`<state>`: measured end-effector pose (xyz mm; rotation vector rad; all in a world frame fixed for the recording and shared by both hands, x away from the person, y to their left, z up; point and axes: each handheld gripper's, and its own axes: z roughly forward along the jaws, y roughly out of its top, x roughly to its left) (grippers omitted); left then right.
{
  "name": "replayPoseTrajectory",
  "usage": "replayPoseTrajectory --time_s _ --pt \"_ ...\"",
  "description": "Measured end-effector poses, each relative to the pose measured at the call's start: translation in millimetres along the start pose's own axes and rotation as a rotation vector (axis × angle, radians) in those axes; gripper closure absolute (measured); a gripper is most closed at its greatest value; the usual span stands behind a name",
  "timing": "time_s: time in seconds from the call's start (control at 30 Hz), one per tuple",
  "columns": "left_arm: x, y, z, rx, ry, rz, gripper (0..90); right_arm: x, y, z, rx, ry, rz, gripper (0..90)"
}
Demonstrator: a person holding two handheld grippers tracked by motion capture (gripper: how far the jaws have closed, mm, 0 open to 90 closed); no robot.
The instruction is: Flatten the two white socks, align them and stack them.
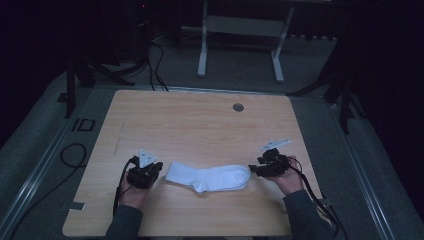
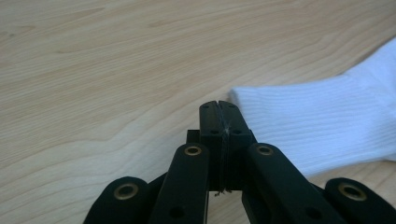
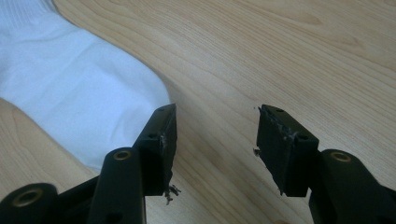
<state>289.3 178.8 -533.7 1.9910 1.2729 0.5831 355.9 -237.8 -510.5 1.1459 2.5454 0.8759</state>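
Currently the white sock [image 1: 210,178] lies flat on the table [image 1: 200,125], left gripper [image 2: 218,108] clenched empty, right gripper [image 3: 215,133] released; any folding remains undone.

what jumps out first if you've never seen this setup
A white sock lies flat near the front of the wooden table, bright in the dim room. The left gripper sits at its cuff end with jaws shut and empty; the right gripper sits at its toe end, jaws apart with only bare wood between them.
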Motion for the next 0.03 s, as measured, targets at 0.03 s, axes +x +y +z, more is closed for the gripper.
replayPoseTrajectory --time_s 0.03 --pt "1.9 0.0 -0.5 -0.001 0.008 0.0 89.5 0.0 0.0 0.2 0.001 0.0 0.0 47.0"
